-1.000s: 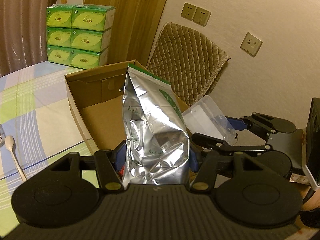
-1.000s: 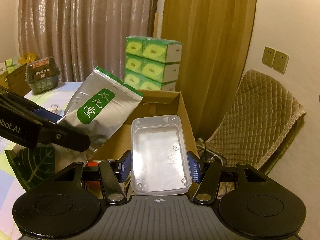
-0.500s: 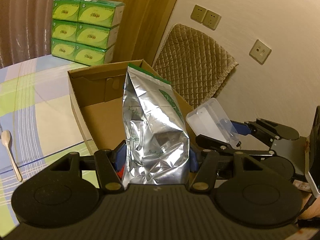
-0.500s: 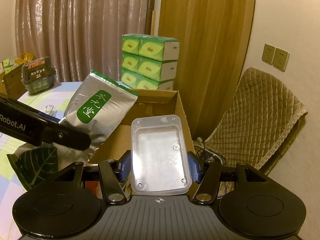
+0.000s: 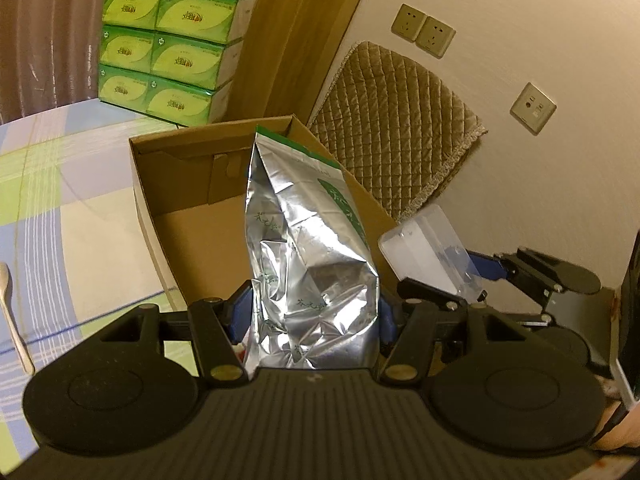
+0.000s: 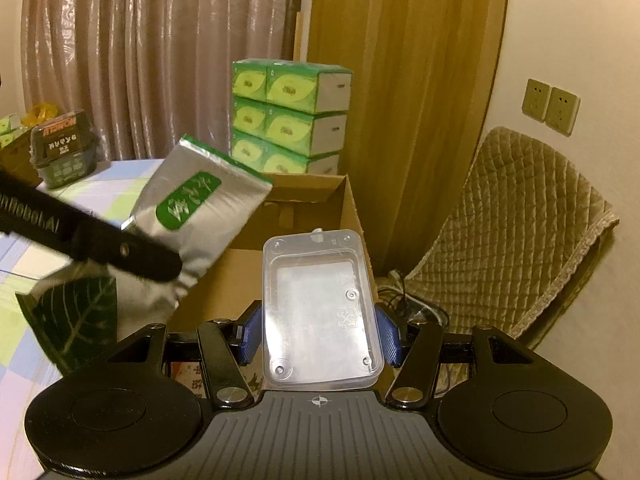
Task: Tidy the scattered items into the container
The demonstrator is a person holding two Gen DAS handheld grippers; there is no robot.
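Observation:
My left gripper (image 5: pixel 314 314) is shut on a silver foil tea bag (image 5: pixel 308 264) with a green label and holds it upright above the near part of an open cardboard box (image 5: pixel 192 240). My right gripper (image 6: pixel 320 338) is shut on a clear plastic box (image 6: pixel 320 308) and holds it over the box's near right edge (image 6: pixel 352 208). The right wrist view shows the tea bag (image 6: pixel 200 216) tilted to its left, with the left gripper's arm (image 6: pixel 80 236) across it. The left wrist view shows the clear plastic box (image 5: pixel 428 256) to its right.
Stacked green tissue packs (image 5: pixel 172 48) stand behind the cardboard box on a checked tablecloth (image 5: pixel 48 200). A wooden spoon (image 5: pixel 12 312) lies at the left. A quilted chair back (image 6: pixel 512 232) is to the right. A dark noodle tub (image 6: pixel 64 148) and a leaf-print packet (image 6: pixel 76 320) are on the left.
The left gripper has carried the tea bag forward, closer to the cardboard box. The right gripper has risen a little with the clear box.

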